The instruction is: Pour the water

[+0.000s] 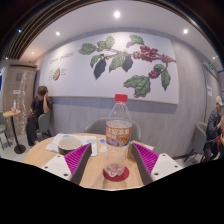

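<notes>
A clear plastic water bottle (118, 135) with a red cap and a pale label stands upright on a round red coaster (116, 174) on a wooden table (92, 176). My gripper (112, 154) is open. The bottle stands between the fingers, with the left magenta pad (78, 160) a clear gap away and the right pad (146, 158) close to its side. The bottle rests on the coaster, not lifted. No cup shows by the fingers.
A pale bowl (69, 144) sits on white paper (52, 143) on the table, beyond the left finger. A person (40, 106) sits further off on that side, another person (215, 125) on the other. The wall behind bears a leaf-and-berry mural (130, 62).
</notes>
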